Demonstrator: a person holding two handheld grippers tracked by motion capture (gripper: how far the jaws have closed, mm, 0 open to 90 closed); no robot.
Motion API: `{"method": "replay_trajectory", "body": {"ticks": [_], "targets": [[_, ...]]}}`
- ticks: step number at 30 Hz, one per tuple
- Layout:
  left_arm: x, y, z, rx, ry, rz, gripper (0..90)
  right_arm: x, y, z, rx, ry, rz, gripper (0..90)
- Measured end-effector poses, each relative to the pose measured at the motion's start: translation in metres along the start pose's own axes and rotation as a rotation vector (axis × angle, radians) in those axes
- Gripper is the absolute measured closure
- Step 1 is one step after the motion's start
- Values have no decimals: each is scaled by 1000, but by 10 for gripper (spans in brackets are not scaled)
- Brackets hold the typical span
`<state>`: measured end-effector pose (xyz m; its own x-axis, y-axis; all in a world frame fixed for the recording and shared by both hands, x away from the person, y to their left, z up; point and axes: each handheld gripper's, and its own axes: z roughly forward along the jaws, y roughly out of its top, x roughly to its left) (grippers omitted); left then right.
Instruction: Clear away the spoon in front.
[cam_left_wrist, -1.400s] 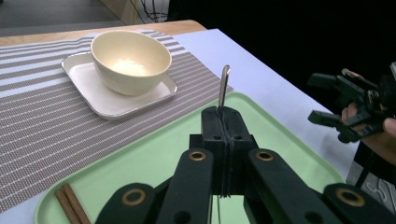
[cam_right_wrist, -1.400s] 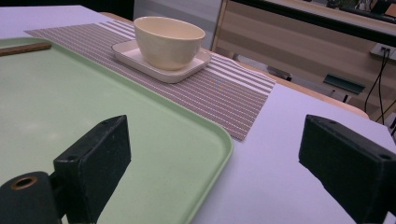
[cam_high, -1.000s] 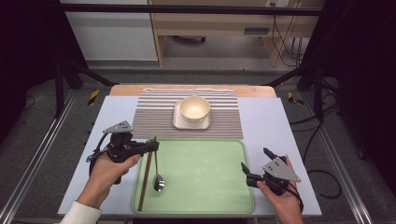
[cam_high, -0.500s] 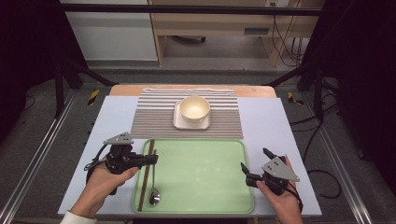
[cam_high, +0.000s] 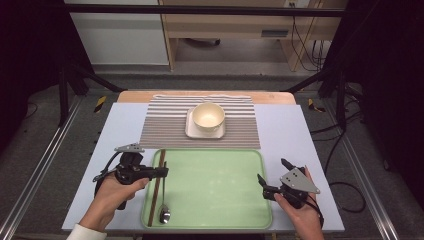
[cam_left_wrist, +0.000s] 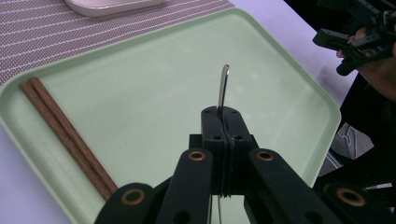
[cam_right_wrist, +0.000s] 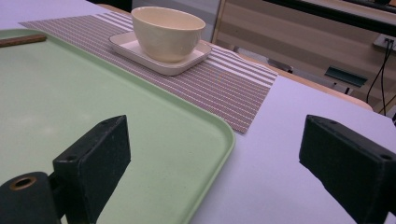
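Observation:
A metal spoon (cam_high: 164, 214) is over the left part of the green tray (cam_high: 215, 160), its bowl near the tray's front edge. My left gripper (cam_high: 163, 172) is shut on the handle. In the left gripper view the handle's tip (cam_left_wrist: 223, 86) sticks out past the closed jaws of the left gripper (cam_left_wrist: 222, 116). I cannot tell if the spoon's bowl touches the tray. A pair of brown chopsticks (cam_high: 156, 189) lies just left of the spoon. My right gripper (cam_high: 272, 171) rests open at the tray's right edge, and in its own view the right gripper (cam_right_wrist: 219, 149) has nothing between its jaws.
A cream bowl (cam_high: 208, 116) stands on a square saucer (cam_high: 192, 131) on the striped placemat (cam_high: 165, 125) behind the tray. The white table top (cam_high: 300, 135) has bare room on both sides. Dark stands and cables flank the table.
My left gripper has drawn back toward the table's front edge with the spoon in it, so the spoon's bowl is now near the tray's front rim. The right gripper has stayed put.

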<state>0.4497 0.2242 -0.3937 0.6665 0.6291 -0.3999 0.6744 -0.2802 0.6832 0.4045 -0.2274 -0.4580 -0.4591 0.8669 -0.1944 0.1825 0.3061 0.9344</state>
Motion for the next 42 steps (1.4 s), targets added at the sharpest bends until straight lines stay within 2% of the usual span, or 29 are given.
{"method": "replay_trajectory", "body": {"ticks": [3, 5, 14, 17, 18, 20, 24, 39, 42], "targets": [[0, 1, 1, 2, 15, -15, 894, 0, 0, 0, -1, 1, -3, 89], [-1, 1, 4, 5, 44, -51, 892, 1, 0, 0, -2, 1, -4, 89], [2, 3, 11, 13, 63, -89, 890, 0, 0, -1, -1, 2, -1, 88], [2, 4, 14, 14, 80, -103, 889, 0, 0, -1, -1, 2, -2, 88], [1, 5, 16, 25, 102, -108, 888, 1, 0, -1, 0, 4, -4, 88], [1, 6, 19, 32, 118, -116, 888, 1, 1, -1, -1, 4, -5, 88], [2, 6, 23, 51, 135, -128, 884, 0, 0, -2, -5, 1, 0, 88], [16, 1, 38, 66, 151, -187, 872, 1, 1, -2, -1, 10, -5, 87], [18, 1, 42, 77, 156, -188, 867, 1, 1, -2, 0, 10, -6, 87]]}}
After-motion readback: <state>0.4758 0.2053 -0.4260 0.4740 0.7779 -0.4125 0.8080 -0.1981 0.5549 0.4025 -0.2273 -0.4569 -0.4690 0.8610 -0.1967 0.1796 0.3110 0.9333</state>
